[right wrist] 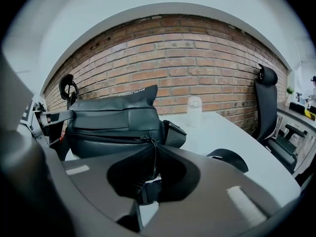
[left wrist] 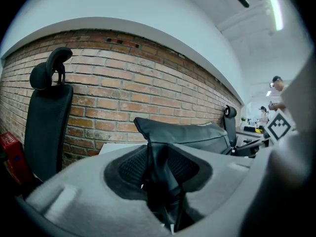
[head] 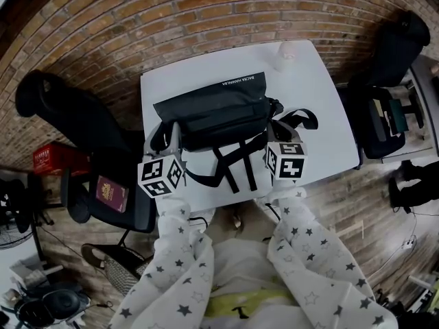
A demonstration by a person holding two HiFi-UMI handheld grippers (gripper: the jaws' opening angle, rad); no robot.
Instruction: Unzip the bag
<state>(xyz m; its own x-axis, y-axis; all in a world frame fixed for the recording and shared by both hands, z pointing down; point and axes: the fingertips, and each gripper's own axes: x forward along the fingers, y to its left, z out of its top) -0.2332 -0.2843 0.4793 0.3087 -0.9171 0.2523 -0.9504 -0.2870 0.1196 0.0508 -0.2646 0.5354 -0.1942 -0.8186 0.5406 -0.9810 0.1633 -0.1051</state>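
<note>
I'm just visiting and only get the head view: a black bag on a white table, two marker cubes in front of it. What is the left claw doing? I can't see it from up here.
Observer: The left claw is clamped on a fold of black material at one end of the bag.
Operator: And the right one?
Observer: The right claw is pinched shut on the thin zip pull.
Operator: Is the zip open yet?
Observer: In the right gripper view the zip looks closed, with its slider at the end nearest that claw.
</note>
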